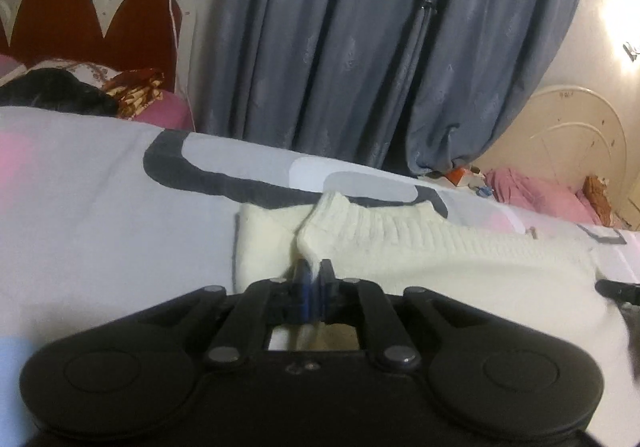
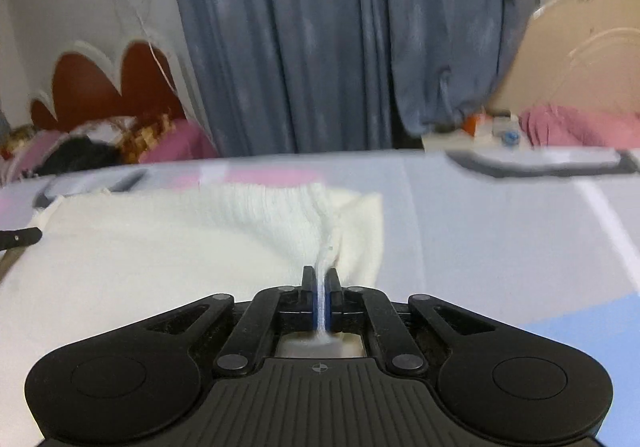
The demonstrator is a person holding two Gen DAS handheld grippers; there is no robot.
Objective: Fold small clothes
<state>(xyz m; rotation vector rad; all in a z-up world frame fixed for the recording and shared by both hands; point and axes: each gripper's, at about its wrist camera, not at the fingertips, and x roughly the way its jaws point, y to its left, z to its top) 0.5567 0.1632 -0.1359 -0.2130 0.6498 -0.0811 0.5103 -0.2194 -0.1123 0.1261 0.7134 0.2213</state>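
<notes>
A small cream knitted garment lies on the bed; it also shows in the right wrist view. My left gripper is shut on a pinch of its ribbed edge near the garment's left end, lifting a small ridge. My right gripper is shut on a pinch of the ribbed edge near the garment's right end. Each gripper's black tip shows at the edge of the other's view: the right one and the left one.
The bed sheet is light grey with dark grey, pink and blue patches. Grey-blue curtains hang behind the bed. A red and white headboard with pillows stands at the left. Pink bedding and small items lie at the right.
</notes>
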